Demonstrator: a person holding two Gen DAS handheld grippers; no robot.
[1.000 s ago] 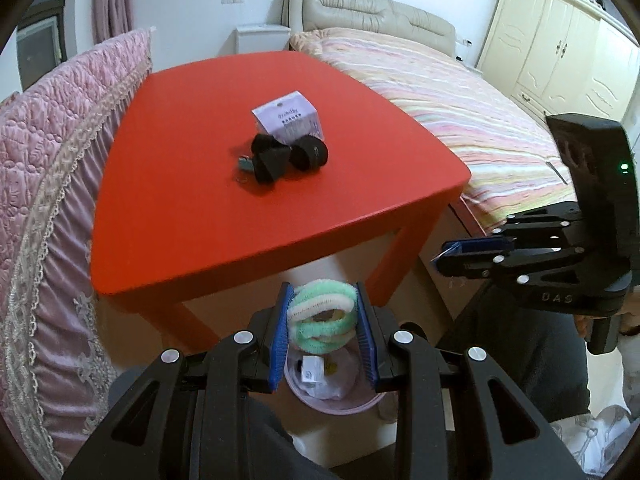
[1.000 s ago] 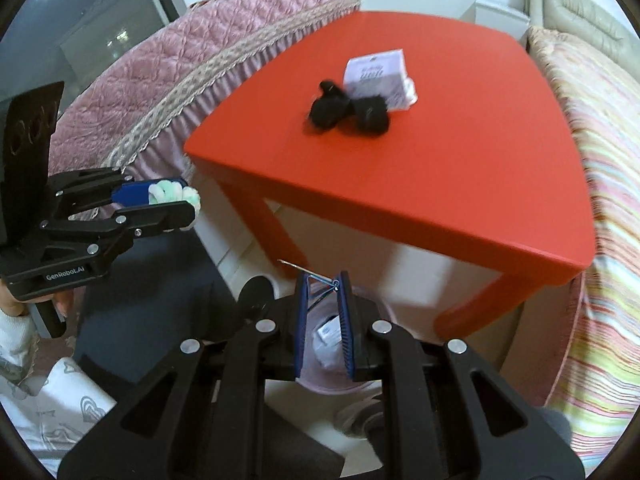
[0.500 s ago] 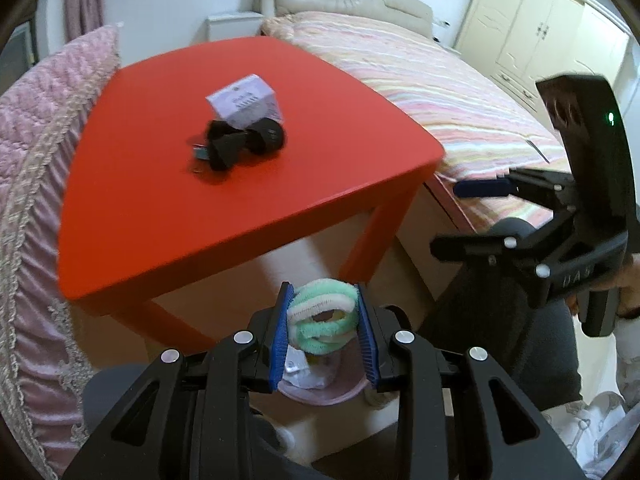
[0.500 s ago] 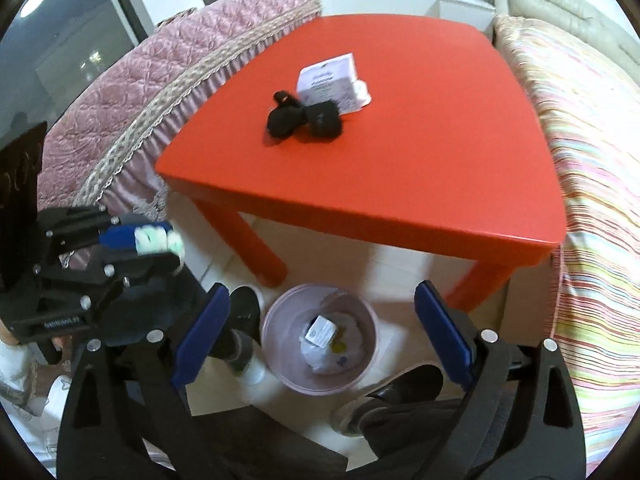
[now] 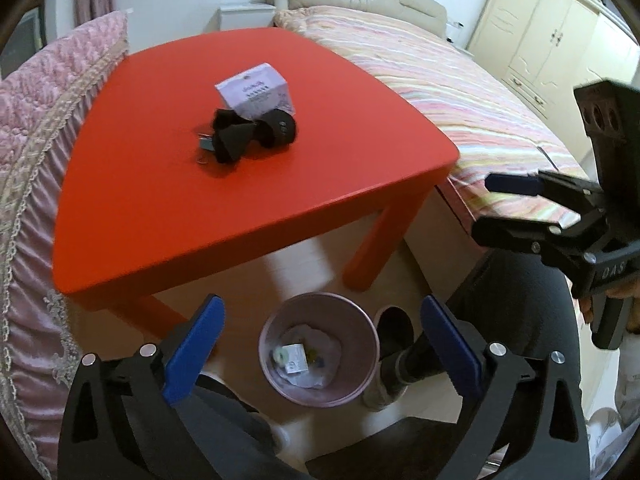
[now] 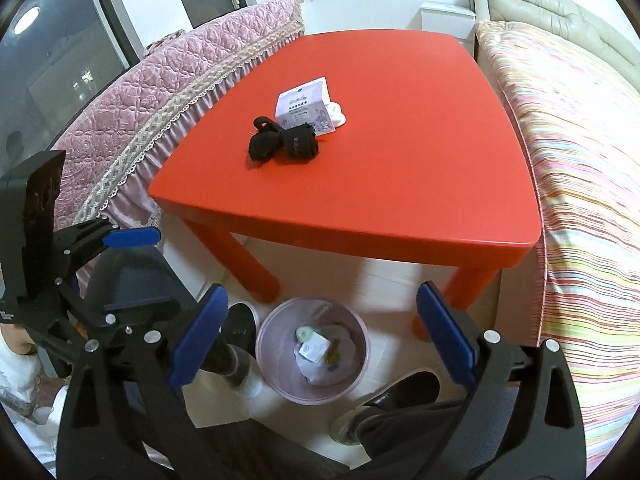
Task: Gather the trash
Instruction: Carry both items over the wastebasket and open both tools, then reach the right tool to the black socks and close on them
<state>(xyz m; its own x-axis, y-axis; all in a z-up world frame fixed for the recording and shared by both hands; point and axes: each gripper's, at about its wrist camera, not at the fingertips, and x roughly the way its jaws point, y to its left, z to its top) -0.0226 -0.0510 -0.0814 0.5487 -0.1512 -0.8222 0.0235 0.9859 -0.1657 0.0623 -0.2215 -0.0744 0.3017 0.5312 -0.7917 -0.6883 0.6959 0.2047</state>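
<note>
Bin contents (image 5: pixel 298 360) too small to identify

The green-and-white fuzzy roll once clamped in the left hand-held gripper (image 5: pixel 320 340) has been let go, its jaws having just been opening, and nothing is now between them. A pale green roll (image 6: pixel 305 333) is now seen in the pink bin (image 6: pixel 352 384), and the right hand-held gripper (image 6: pixel 322 336), earlier pinched on a thin wire, has likewise been spread wide and emptied

The right tool (image 5: pixel 500 208) bears the letters "DAS" on its body; the box's (image 5: pixel 253 90) print is unreadable.
</note>
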